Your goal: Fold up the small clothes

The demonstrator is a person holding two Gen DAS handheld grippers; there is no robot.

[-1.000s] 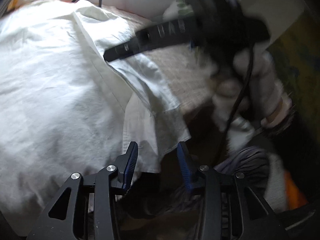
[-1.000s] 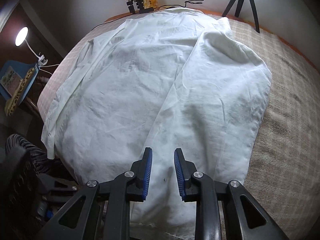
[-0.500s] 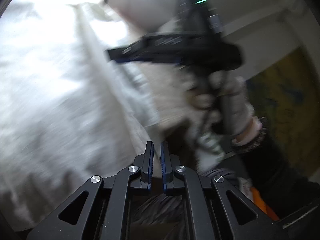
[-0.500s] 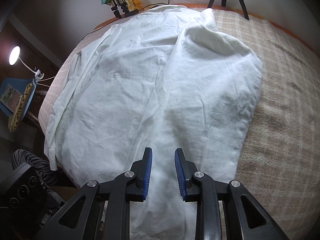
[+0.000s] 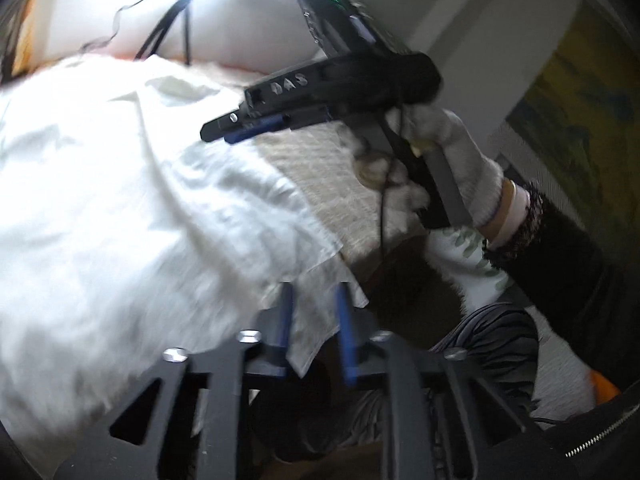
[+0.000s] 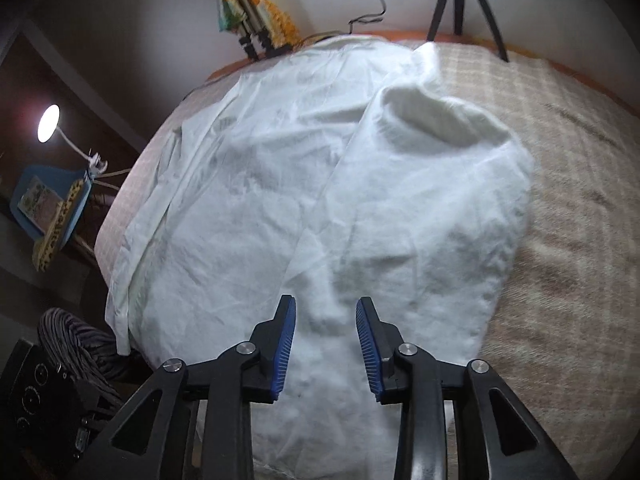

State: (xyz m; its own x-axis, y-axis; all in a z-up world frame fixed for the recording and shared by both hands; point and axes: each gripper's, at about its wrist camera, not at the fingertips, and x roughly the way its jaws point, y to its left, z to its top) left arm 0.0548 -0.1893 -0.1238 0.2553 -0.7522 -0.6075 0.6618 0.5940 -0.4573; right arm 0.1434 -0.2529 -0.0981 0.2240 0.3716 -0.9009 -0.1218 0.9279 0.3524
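White cotton shirt (image 6: pixel 304 208) lies spread on the beige plaid bedcover (image 6: pixel 568 200), its right side already folded inward so a long edge runs down the middle; near hem hangs off the bed's front edge.

Left gripper (image 5: pixel 314 320): half a second ago its blue pads were pinched nearly together, now the jaws are opening again, with the shirt's lower corner (image 5: pixel 316 312) lying between them. Pads look apart from the cloth, not clamped, though the frame is blurred. The view has also tipped up since then; more wall and the bright lamp glare show at top.

Right gripper (image 6: pixel 325 344): jaws opening, wider than a second ago, hovering over the folded panel near the hem. Cloth sits below the gap, nothing pinched. In the left wrist view the gloved right hand (image 5: pixel 452 160) holds that tool above the bedcover, clear of the shirt.

Reading: both claws have let go or are mid-regrasp, so the side fold seems laid down and released. Left side panel and sleeve (image 6: pixel 160 208) still lie unfolded, so the task is probably partway. Next likely needs a fresh pinch on the left edge or hem.

Tripod (image 6: pixel 464 4) and desk lamp (image 6: pixel 50 128) stand at the far edges.
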